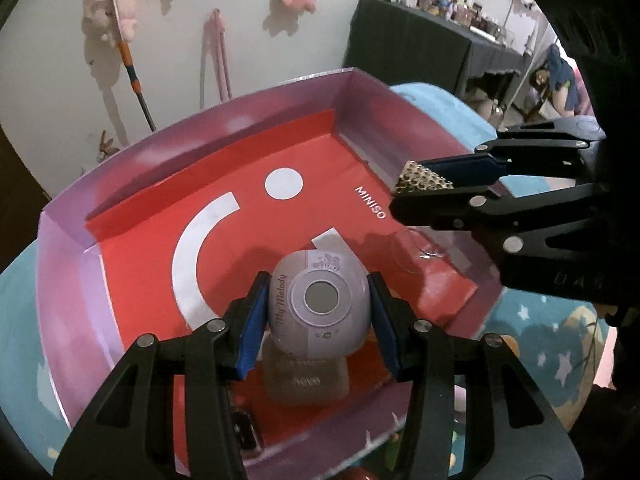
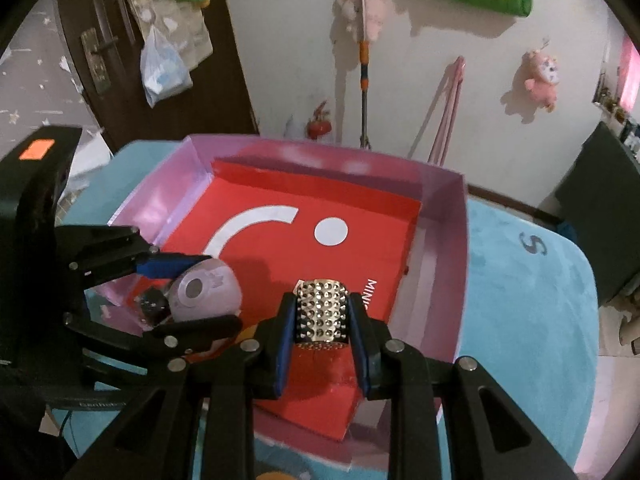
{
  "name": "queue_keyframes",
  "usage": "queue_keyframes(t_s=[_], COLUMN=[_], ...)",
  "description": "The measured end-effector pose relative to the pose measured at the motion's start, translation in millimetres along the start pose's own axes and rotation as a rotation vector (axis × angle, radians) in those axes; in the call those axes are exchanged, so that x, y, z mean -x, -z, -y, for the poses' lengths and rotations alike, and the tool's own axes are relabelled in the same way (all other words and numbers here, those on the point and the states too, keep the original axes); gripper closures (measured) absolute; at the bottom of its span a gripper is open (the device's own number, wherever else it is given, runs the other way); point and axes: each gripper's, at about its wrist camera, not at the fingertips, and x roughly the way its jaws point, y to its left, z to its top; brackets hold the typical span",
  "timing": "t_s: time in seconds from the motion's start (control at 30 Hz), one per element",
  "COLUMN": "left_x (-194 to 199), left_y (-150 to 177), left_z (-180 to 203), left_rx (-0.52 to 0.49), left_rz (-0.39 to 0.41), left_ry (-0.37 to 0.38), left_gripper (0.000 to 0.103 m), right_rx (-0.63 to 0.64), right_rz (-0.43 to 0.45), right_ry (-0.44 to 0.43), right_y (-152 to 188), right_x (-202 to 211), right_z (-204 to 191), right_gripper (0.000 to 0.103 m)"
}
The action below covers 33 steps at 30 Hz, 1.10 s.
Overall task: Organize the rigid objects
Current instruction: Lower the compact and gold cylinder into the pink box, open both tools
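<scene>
The lilac toy (image 1: 318,300) is clamped in the left gripper (image 1: 320,312) above the near part of the pink box (image 1: 68,280). The studded silver piece (image 2: 322,310) is clenched by the right gripper (image 2: 322,320) over the box's red floor. Neither is set down yet; only a clear cup (image 1: 416,250) seems to lie inside.

Box floor (image 2: 280,264) mid & far: free

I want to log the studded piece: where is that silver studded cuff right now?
The silver studded cuff is clamped between the right gripper fingers, held above the red liner of the pink box, to the right of the lilac device in the left gripper.
</scene>
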Motion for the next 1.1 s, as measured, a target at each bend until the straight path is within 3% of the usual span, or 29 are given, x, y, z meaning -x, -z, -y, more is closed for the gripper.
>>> queue_keyframes(t_s=[0.3, 1.1], left_x=[-26, -40], left_y=[-11, -14], left_z=[-9, -10], left_rx=[-0.017, -0.009], left_rz=[-0.081, -0.115], left_ry=[-0.013, -0.025], left_gripper=[0.057, 0.057], right_rx=[-0.001, -0.012], right_rz=[-0.148, -0.214], right_ry=[0.021, -0.01], right_y=[-15, -18], right_x=[-41, -68], right_z=[3, 10], right_gripper=[0.076, 0.075])
